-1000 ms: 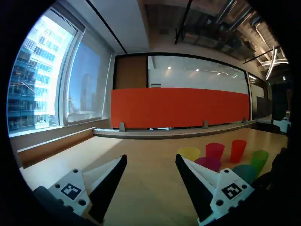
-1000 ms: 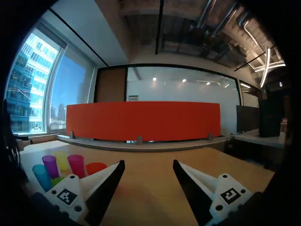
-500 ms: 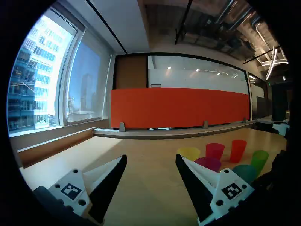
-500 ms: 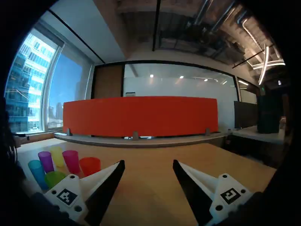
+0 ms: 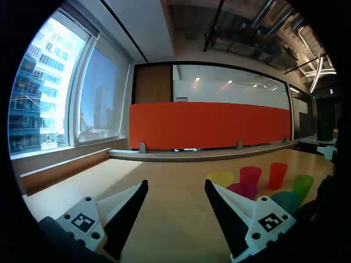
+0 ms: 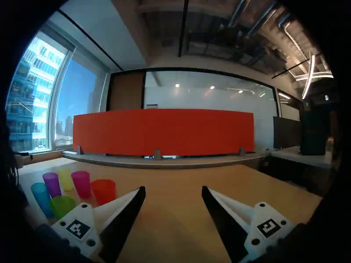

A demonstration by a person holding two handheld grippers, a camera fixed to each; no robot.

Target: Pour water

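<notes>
Several coloured plastic cups stand in a cluster on a wooden table (image 5: 175, 219). In the left gripper view they sit at the right: a yellow cup (image 5: 220, 178), pink cup (image 5: 250, 174), red cup (image 5: 277, 174), green cup (image 5: 302, 186), magenta cup (image 5: 244, 190) and teal cup (image 5: 287, 200). My left gripper (image 5: 175, 195) is open and holds nothing; the cups lie right of its right finger. In the right gripper view the same cluster is at the left: red cup (image 6: 103, 190), pink cup (image 6: 81, 183), green cup (image 6: 62, 205). My right gripper (image 6: 173, 195) is open, holding nothing.
An orange divider panel (image 5: 210, 125) runs along the table's far edge. Large windows (image 5: 48, 96) line the left wall above a wooden ledge (image 5: 61, 168). A dark desk with a monitor (image 6: 311, 138) stands at the right.
The right gripper has risen, so the cups now show more fully and sit a little farther right in its view. The left gripper has stayed still.
</notes>
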